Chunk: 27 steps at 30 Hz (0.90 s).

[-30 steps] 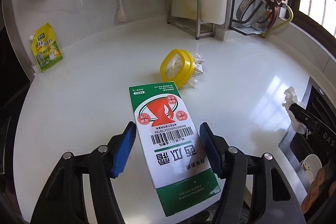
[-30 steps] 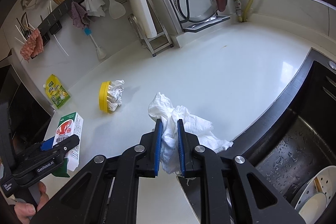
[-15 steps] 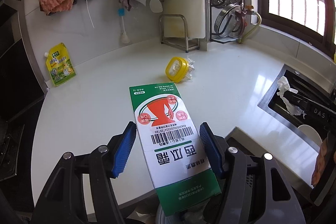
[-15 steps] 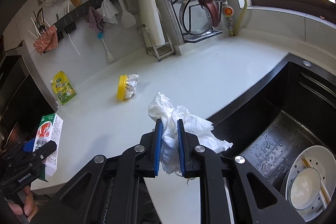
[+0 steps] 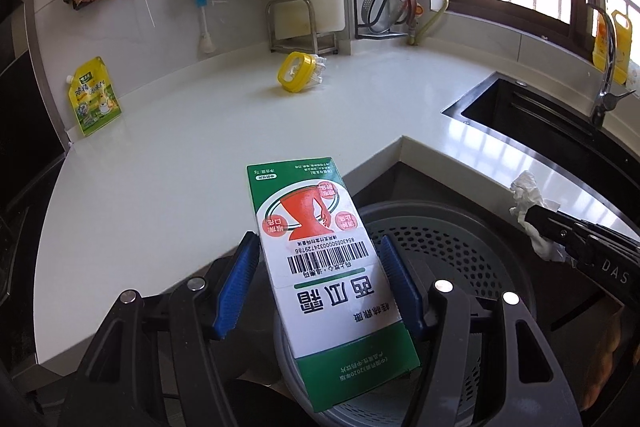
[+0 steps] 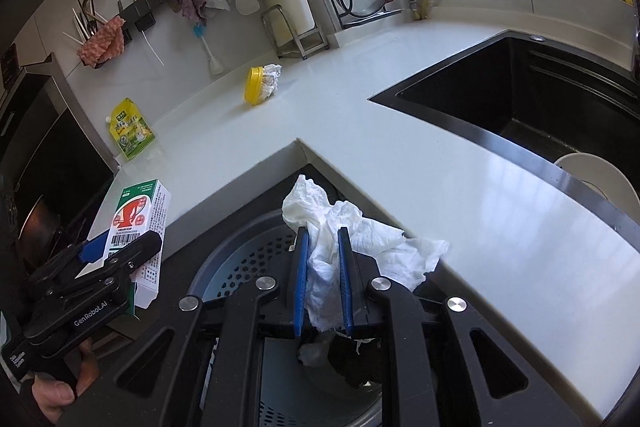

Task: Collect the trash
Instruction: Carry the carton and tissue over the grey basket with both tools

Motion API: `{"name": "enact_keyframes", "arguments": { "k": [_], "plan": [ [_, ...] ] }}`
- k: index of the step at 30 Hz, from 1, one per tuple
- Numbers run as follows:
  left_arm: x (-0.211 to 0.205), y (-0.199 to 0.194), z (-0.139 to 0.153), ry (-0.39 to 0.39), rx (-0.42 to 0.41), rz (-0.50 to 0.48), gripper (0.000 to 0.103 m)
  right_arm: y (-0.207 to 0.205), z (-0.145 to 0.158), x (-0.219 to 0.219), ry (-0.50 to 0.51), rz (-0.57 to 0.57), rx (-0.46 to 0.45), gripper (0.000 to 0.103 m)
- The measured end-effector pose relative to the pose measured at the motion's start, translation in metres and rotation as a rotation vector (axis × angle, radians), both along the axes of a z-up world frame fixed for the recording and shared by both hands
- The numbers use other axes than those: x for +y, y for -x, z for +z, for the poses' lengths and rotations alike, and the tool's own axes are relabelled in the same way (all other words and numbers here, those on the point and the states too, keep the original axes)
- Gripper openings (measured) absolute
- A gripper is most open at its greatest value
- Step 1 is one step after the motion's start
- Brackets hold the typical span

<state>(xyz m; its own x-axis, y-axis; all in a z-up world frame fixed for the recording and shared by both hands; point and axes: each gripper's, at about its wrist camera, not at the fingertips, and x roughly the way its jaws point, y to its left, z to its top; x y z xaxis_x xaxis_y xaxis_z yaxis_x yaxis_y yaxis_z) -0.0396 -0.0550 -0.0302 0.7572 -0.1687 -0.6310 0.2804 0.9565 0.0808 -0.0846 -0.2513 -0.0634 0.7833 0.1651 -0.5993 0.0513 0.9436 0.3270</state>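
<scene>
Reading "GenRobot.AI": left gripper [image 6: 120, 247], clamped carton [image 6: 138, 223].

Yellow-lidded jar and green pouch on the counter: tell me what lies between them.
Nothing. In both wrist views the white counter is bare between the yellow-lidded jar and the green pouch.

Green-and-white carton [image 5: 320, 259] with red emblem, black barcode; white tissue [image 6: 344, 243]; grey, perforated bin [image 5: 452, 259]; seemingly yellow-lidded tub [image 5: 294, 71].

Gray perforated bin [image 5: 460, 247] largely hidden behind green-and-white carton [image 5: 320, 267]
</scene>
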Motion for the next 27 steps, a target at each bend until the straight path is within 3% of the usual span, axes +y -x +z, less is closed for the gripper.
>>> {"name": "enact_keyframes", "arguments": {
  "k": [14, 27],
  "plan": [
    [0.019, 0.039, 0.003, 0.012, -0.016, -0.042, 0.061, 0.023, -0.009, 0.05, 0.051, 0.055, 0.017, 0.014],
    [0.015, 0.044, 0.001, 0.021, 0.011, -0.093, 0.061, 0.024, -0.013, 0.051, 0.044, 0.041, 0.04, 0.015]
  ]
}}
